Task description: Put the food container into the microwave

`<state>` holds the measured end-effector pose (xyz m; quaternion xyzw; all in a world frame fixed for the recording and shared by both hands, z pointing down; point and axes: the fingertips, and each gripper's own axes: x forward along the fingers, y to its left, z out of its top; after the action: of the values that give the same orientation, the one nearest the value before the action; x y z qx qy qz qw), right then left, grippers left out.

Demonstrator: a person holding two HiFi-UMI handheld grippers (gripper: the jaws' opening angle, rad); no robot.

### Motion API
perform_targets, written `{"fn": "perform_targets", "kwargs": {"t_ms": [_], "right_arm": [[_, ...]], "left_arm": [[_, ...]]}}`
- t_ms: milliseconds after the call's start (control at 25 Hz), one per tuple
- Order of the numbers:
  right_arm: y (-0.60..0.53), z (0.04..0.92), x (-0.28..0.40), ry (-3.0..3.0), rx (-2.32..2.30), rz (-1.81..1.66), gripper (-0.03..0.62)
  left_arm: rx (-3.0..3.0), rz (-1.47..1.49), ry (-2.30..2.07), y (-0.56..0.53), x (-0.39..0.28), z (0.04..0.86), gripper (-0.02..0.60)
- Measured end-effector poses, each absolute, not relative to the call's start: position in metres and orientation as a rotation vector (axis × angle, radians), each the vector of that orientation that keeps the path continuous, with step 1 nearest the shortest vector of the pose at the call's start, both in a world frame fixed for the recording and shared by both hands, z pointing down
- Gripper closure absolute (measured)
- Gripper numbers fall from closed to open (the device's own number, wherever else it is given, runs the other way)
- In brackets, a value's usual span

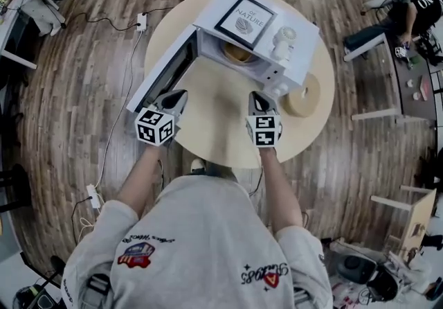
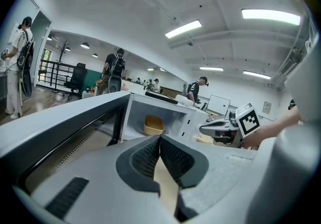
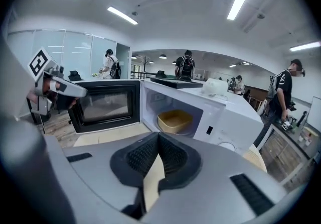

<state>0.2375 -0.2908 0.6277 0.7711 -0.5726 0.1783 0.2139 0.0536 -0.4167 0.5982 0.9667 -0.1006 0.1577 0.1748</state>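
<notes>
Both tools are hovering over the round table (image 1: 221, 124), left gripper (image 1: 175, 98) and right gripper (image 1: 259, 98) each pinching shut on nothing. Beyond them, the yellow food container (image 1: 237, 53) is sitting inside the microwave (image 1: 294, 58), its door (image 1: 165, 71) hanging wide open; a clumsy shove there risks sliding the oven.

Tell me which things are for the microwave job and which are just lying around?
For the job: microwave, its open door, yellow container inside it.
Just lying about: framed picture and small white gadget on the microwave, round tan object on the table.
</notes>
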Motion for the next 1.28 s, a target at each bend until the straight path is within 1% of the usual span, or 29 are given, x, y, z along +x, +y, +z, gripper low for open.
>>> {"fn": "perform_targets", "kwargs": {"t_ms": [200, 680, 960, 1280], "right_arm": [[-0.26, 0.61, 0.217, -1.652, 2.219, 0.488, 0.589], [-0.188, 0.545, 0.203, -1.628, 2.447, 0.353, 0.594], [-0.177, 0.523, 0.19, -1.627, 2.458, 0.284, 0.594], [-0.178, 0.519, 0.177, -1.648, 2.45, 0.275, 0.594]], "left_arm": [[2.789, 0.414, -0.239, -0.397, 0.052, 0.581, 0.577], [2.896, 0.297, -0.157, -0.373, 0.056, 0.526, 0.577], [2.898, 0.291, -0.146, -0.368, 0.05, 0.52, 0.577], [2.889, 0.285, -0.156, -0.365, 0.038, 0.519, 0.577]]}}
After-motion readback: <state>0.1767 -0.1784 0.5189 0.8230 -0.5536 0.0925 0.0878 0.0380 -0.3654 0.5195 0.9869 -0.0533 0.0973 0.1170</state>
